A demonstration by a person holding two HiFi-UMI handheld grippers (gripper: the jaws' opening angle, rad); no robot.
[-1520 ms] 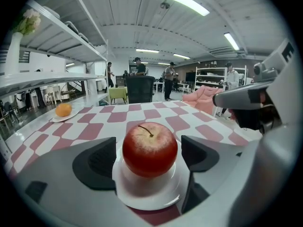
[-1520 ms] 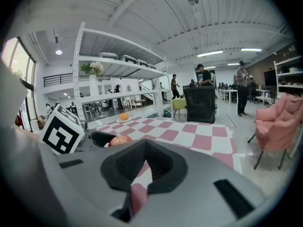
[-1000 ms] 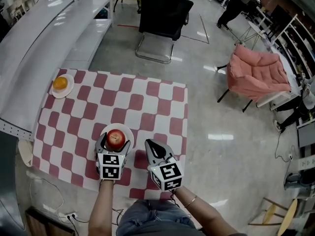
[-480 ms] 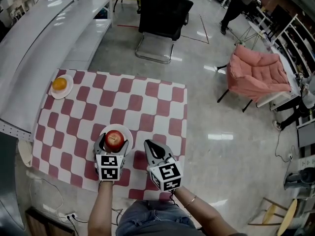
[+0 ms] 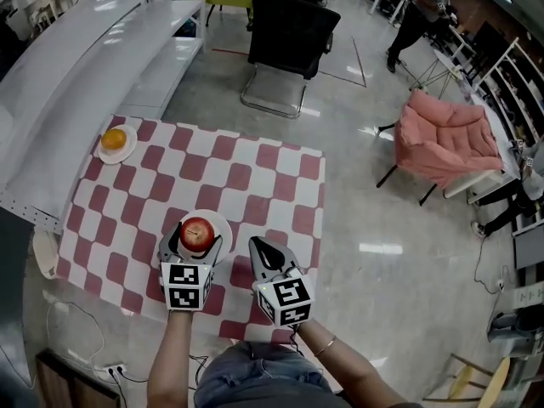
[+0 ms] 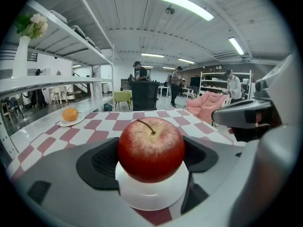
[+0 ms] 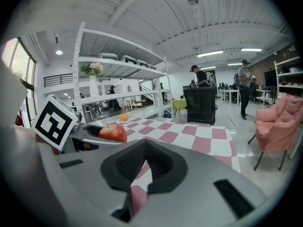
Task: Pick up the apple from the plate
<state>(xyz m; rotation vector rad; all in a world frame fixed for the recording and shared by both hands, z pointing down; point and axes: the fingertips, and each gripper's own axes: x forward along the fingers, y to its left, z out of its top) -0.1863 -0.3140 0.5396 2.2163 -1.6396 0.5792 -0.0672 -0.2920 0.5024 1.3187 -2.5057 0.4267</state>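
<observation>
A red apple (image 5: 196, 234) sits upright on a small white plate (image 5: 223, 224) near the front of the checkered table (image 5: 255, 177). My left gripper (image 5: 195, 245) is open, with one jaw on each side of the apple's near half. In the left gripper view the apple (image 6: 150, 148) fills the gap between the dark pads (image 6: 102, 160) and still rests on the plate (image 6: 151, 197); I cannot see whether the pads touch it. My right gripper (image 5: 260, 251) stands shut just right of the plate, holding nothing. From the right gripper (image 7: 144, 148) view, the apple (image 7: 112, 132) shows at the left.
An orange (image 5: 113, 139) lies on a second small plate (image 5: 121, 154) at the table's far left corner. Long white shelving (image 5: 76, 58) runs along the left. A black chair (image 5: 289, 36) stands beyond the table. A pink armchair (image 5: 446, 138) is on the floor to the right.
The head view has shifted a little. Both grippers, the apple and the plate keep the same places relative to each other.
</observation>
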